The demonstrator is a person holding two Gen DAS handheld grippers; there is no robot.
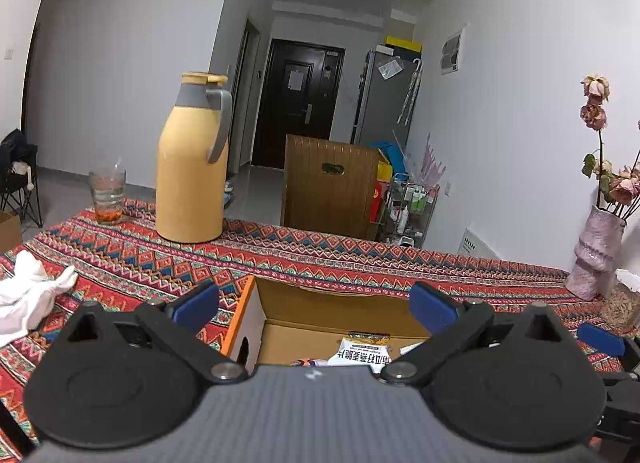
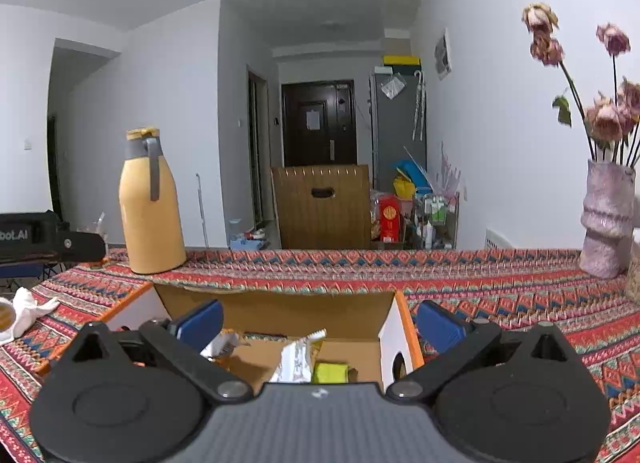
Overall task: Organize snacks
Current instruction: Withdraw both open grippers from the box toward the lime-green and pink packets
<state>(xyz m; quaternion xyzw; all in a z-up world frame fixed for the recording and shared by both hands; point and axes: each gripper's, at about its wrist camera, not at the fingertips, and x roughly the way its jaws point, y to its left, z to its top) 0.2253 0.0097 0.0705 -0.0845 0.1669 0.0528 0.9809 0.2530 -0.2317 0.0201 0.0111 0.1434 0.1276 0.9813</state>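
Note:
An open cardboard box (image 1: pixel 280 303) with orange-edged white sides lies on the patterned tablecloth; it also shows in the right wrist view (image 2: pixel 280 311). Inside it lie snack packets: a white packet with Chinese print (image 1: pixel 362 353), a white and yellow wrapper (image 2: pixel 298 359), a green packet (image 2: pixel 330 372) and a crumpled wrapper (image 2: pixel 222 345). My left gripper (image 1: pixel 316 309) is open and empty above the box's left part. My right gripper (image 2: pixel 320 321) is open and empty above the box's right part. The right gripper's blue pad shows at the left wrist view's right edge (image 1: pixel 600 339).
A yellow thermos jug (image 1: pixel 192 167) and a glass (image 1: pixel 107 195) stand at the table's far left. A white cloth (image 1: pixel 28 299) lies at the left. A pink vase with dried roses (image 2: pixel 606 219) stands at the right. A wooden chair back (image 1: pixel 330 185) is behind the table.

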